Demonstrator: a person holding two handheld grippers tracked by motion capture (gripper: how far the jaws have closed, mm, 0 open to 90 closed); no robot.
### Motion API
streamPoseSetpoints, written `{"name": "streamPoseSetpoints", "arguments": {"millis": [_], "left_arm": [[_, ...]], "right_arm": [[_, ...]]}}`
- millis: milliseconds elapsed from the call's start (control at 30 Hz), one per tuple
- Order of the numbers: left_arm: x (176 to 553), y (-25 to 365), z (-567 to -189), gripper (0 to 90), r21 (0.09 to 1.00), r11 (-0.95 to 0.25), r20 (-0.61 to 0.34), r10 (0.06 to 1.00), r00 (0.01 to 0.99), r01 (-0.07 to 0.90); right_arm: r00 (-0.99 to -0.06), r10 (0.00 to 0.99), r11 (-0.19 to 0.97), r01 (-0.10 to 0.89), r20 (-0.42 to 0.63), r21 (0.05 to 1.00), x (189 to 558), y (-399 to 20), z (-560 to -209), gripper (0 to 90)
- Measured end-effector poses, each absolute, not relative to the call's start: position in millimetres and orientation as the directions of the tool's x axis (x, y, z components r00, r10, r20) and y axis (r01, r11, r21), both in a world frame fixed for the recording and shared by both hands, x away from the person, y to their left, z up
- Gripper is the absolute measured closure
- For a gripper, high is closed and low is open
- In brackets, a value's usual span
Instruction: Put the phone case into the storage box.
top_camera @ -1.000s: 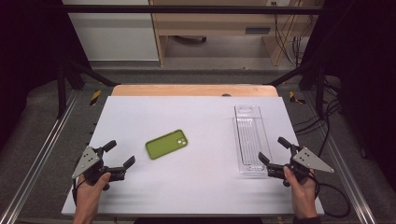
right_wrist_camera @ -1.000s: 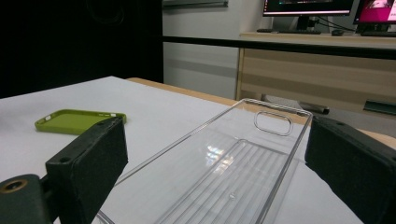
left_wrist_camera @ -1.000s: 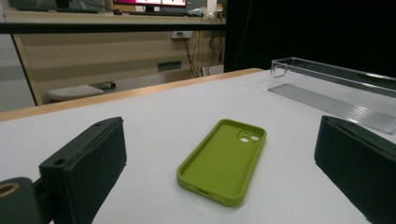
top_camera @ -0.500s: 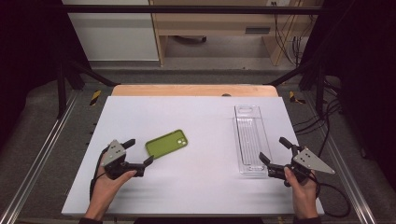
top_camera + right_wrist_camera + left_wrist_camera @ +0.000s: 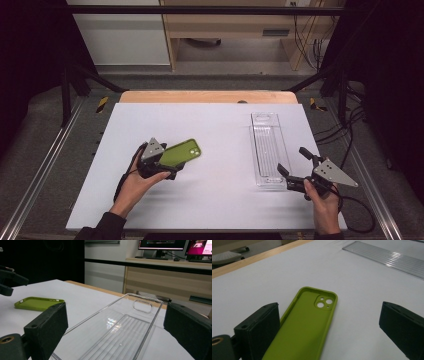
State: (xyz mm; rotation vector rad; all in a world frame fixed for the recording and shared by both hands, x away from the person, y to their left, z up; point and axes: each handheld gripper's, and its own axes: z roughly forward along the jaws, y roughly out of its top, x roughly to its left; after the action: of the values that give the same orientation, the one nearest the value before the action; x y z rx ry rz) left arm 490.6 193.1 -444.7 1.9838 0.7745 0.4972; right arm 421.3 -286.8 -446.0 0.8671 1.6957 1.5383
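Packaging tray lies well apart from phone case.

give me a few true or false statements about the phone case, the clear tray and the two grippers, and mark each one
1. The green phone case lies with its open inside facing up. True.
2. The left gripper is clamped shut on the case. False: its jaws stand wide apart, with the case between them and close to one jaw.
3. The clear plastic tray lies on the right part of the white table, apart from the case. True.
4. The right gripper holds the tray lifted off the table. False: its jaws are open at the tray's near end, and the tray lies flat.
5. The case lies inside the tray. False: it lies on the bare table to the tray's left.
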Motion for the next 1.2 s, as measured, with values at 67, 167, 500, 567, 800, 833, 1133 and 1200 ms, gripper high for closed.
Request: {"name": "streamPoseSetpoints", "arguments": {"millis": [67, 167, 500, 567, 800, 833, 1133, 1200], "left_arm": [[494, 189, -444, 3.1, 0.862, -0.390, 0.038, 0.688, 0.724, 0.326], [500, 184, -443, 3.2, 0.857, -0.391, 0.035, 0.694, 0.719, 0.336], [519, 175, -442, 6.5, 0.844, -0.393, 0.036, 0.720, 0.693, 0.364], [523, 175, -444, 8.9, 0.842, -0.389, 0.028, 0.723, 0.690, 0.374], [531, 172, -444, 31.3, 0.829, -0.369, 0.002, 0.753, 0.659, 0.419], [531, 170, -444, 37.8, 0.824, -0.379, 0.017, 0.760, 0.650, 0.422], [534, 163, -450, 80.5, 0.777, -0.387, -0.001, 0.788, 0.615, 0.497], [534, 161, -451, 86.1, 0.768, -0.390, -0.001, 0.792, 0.611, 0.508]], "right_arm": [[-0.546, 0.836, 0.080, 0.033, -0.049, 0.996, 421, -287, -446, 5.6], [-0.545, 0.837, 0.082, 0.033, -0.051, 0.996, 421, -287, -446, 5.6], [-0.545, 0.837, 0.085, 0.033, -0.053, 0.996, 421, -287, -446, 5.6], [-0.543, 0.838, 0.084, 0.035, -0.052, 0.996, 421, -287, -446, 5.5], [-0.544, 0.837, 0.087, 0.032, -0.056, 0.996, 421, -287, -447, 5.6], [-0.544, 0.837, 0.085, 0.033, -0.054, 0.996, 421, -287, -447, 5.6], [-0.542, 0.839, 0.087, 0.036, -0.053, 0.996, 421, -288, -447, 5.7], [-0.542, 0.839, 0.086, 0.037, -0.052, 0.996, 421, -288, -448, 5.7]]}}
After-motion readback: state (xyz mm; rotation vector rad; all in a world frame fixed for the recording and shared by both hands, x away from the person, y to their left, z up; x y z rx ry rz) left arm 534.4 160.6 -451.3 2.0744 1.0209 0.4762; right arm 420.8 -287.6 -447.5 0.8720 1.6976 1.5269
